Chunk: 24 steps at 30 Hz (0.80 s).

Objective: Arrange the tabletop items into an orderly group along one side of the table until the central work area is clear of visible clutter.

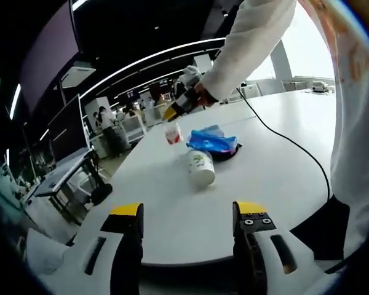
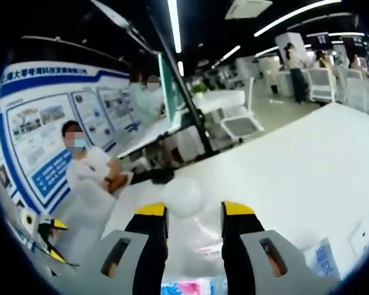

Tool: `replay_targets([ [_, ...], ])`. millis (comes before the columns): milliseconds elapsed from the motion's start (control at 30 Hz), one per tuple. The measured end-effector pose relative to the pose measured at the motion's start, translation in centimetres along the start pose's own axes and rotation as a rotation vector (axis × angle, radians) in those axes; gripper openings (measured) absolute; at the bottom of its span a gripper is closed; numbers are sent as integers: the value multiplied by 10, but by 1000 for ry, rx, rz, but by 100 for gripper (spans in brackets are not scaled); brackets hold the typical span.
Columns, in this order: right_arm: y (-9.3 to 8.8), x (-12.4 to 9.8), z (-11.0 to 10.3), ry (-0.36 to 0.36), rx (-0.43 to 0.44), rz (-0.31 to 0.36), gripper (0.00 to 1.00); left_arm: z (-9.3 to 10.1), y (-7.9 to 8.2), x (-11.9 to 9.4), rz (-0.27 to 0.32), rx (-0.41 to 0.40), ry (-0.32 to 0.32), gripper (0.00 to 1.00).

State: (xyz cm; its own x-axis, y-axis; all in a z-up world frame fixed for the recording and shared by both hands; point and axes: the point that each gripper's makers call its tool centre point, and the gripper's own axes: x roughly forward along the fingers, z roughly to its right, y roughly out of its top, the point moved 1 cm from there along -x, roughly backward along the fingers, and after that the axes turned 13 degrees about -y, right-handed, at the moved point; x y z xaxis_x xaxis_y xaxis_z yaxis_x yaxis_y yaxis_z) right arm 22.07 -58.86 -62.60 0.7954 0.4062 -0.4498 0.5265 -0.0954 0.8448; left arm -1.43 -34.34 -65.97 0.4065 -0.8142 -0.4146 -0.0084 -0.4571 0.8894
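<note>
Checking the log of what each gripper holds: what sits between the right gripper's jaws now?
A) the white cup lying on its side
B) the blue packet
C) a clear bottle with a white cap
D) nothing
C: in the right gripper view the right gripper has its jaws around a clear bottle with a white cap; the blue packet and white cup lie on the table.

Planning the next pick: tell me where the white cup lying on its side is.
In the left gripper view the white cup lies mid-table, just in front of the blue packet, with the clear bottle standing beyond it.
</note>
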Motion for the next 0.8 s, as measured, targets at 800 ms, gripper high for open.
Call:
replay_targets([
  [800, -30, -93, 2, -166, 146, 78, 66, -4, 2, -1, 18, 18, 11, 60],
])
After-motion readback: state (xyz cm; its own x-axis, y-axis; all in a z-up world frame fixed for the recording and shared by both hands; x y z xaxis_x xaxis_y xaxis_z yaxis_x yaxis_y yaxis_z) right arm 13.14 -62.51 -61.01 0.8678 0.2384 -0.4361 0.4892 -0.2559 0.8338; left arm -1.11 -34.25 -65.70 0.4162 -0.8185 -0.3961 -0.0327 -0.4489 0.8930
